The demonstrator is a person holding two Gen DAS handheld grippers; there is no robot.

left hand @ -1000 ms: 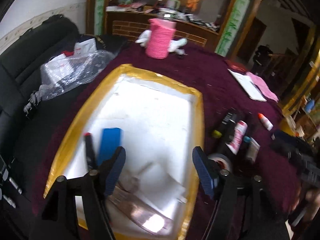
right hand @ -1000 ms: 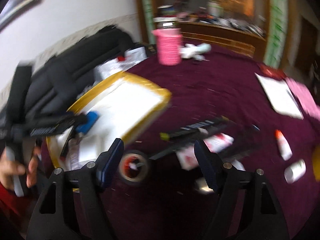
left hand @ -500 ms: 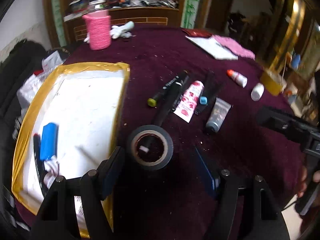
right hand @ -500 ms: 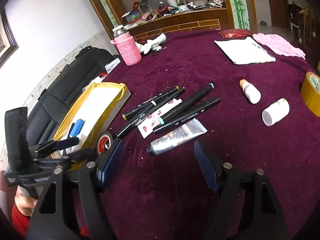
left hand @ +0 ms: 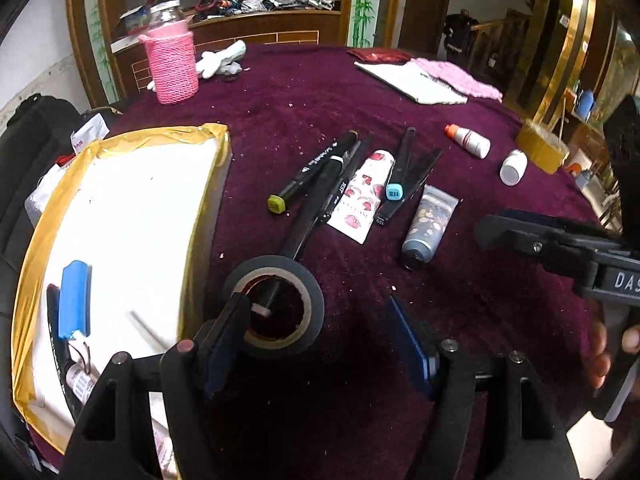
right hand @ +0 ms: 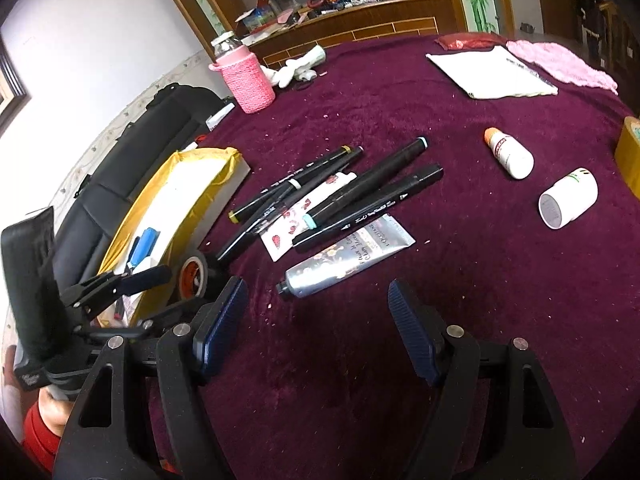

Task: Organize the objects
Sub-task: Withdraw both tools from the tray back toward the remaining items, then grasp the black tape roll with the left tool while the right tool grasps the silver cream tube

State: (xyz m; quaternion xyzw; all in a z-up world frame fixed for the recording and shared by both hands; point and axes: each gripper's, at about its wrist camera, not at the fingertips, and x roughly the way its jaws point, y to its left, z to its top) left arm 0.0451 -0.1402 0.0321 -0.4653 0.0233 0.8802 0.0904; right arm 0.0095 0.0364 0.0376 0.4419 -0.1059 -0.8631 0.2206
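A black tape roll (left hand: 276, 308) lies flat on the maroon cloth beside the white tray with a yellow taped rim (left hand: 160, 136). My left gripper (left hand: 318, 340) hangs over the roll with its jaws closing. The left pad (left hand: 224, 344) overlaps the roll's near-left rim, while the right pad stands clear of it. Several black markers (left hand: 316, 176), a floral tube (left hand: 360, 200) and a grey tube (right hand: 344, 256) lie in a heap. My right gripper (right hand: 318, 320) stands open just short of the grey tube, holding nothing.
The tray holds a blue object (left hand: 74, 300) and a black pen. Two white bottles (right hand: 508, 152) (right hand: 568, 196) and a yellow tape roll (right hand: 630, 152) lie to the right. At the back are a pink knitted jar (left hand: 172, 68), white paper (left hand: 412, 84) and a pink cloth.
My left gripper swung from over the tray to the black tape roll, then came closer, and its jaws have narrowed. My right gripper sank toward the grey tube, its jaws unchanged.
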